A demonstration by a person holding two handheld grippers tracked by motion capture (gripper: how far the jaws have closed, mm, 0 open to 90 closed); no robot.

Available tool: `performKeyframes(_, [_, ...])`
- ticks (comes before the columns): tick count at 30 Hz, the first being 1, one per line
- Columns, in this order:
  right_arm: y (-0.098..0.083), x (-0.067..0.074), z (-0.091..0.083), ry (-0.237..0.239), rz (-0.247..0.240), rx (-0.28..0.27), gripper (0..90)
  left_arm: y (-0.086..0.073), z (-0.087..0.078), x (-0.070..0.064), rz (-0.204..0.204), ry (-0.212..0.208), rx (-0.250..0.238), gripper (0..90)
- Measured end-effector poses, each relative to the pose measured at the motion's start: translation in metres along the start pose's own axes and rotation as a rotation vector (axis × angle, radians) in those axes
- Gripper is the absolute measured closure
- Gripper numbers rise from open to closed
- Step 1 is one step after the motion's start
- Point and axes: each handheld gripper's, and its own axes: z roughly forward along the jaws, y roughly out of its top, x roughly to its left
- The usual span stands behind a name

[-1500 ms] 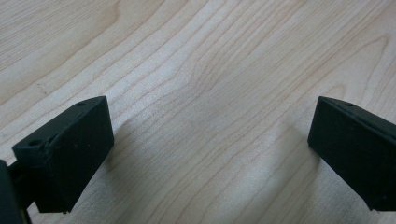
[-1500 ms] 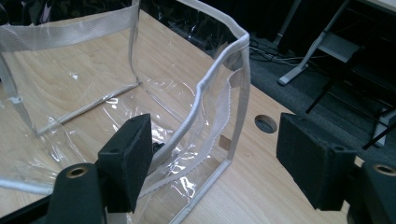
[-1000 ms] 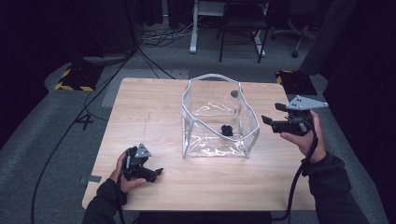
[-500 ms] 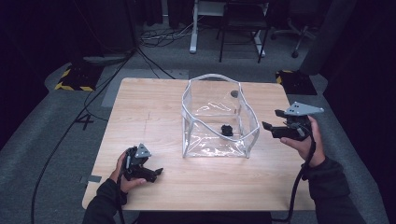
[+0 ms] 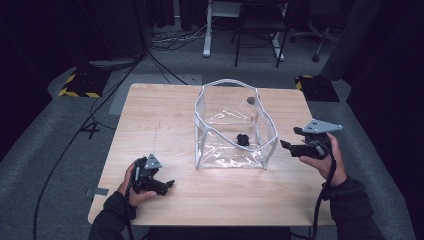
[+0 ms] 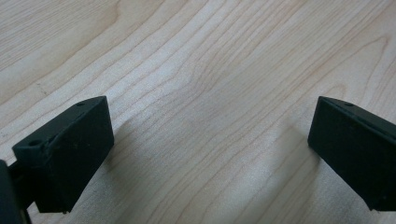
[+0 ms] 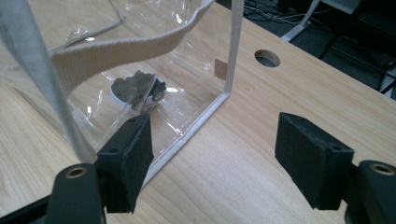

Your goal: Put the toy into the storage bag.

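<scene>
Right gripper [image 5: 292, 139] jaws stood wide apart, nothing between; had sunk toward table [image 5: 165, 115] since a second before, now just beside clear bag [image 5: 235, 131] right wall, probably lining up on its rim. Left gripper [image 5: 167, 186] jaws also apart, empty, resting low on wood, unmoved. Bag stood upright mid-table, mouth up, long axis front-to-back. Small dark object [image 5: 243, 139] lay on bag floor.

Worktop [image 5: 165, 120]: pale matt wood w/ visible grain. On it, bag [image 5: 235, 130]: glossy clear plastic, woven cloth edging. Tool pads [image 7: 303, 149]: matt black.
</scene>
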Motion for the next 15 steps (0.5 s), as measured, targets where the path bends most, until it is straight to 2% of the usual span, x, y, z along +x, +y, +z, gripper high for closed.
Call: performKeyframes(15, [-0.025, 0.008, 0.014, 0.015, -0.017, 0.068, 28.2, 0.000, 0.000, 0.000, -0.001, 0.001, 0.000, 0.5])
